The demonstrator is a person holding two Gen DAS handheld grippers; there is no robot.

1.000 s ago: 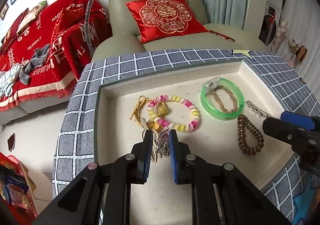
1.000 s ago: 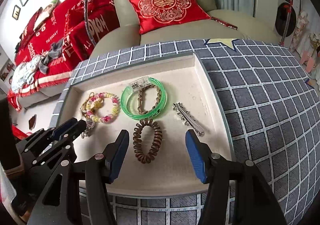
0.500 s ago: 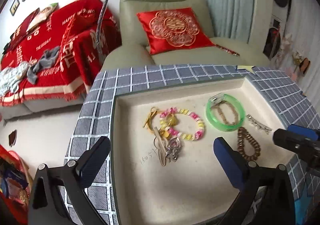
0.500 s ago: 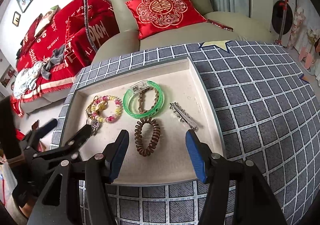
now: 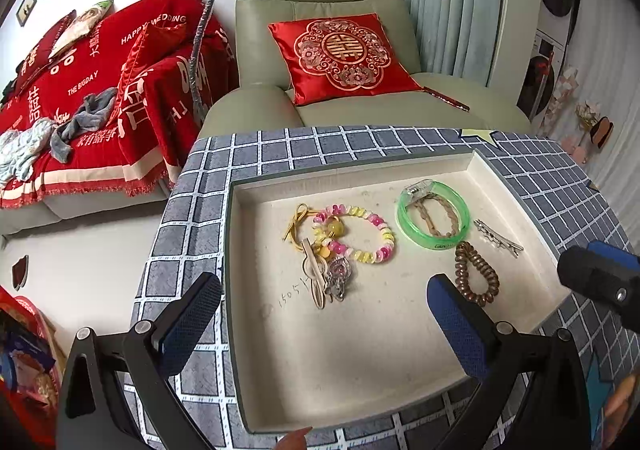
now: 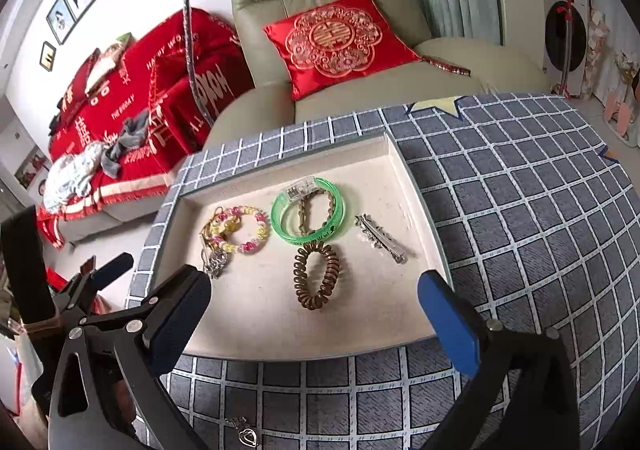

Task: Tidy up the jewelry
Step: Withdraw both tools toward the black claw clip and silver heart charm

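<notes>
Both claws gape wide, jaws just opened, nothing between: left gripper (image 5: 324,314), right gripper (image 6: 316,310). Coiled brown hair tie (image 6: 316,276) lies lengthwise twelve-to-six; spiky metal hair clip (image 6: 380,238) slants ten-to-four on the matte tray (image 6: 416,185).

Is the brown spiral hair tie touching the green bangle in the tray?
Touching, or very nearly. In the right wrist view the brown spiral hair tie meets the near rim of the green bangle with no tray floor visible between; the left wrist view shows the same.
</notes>
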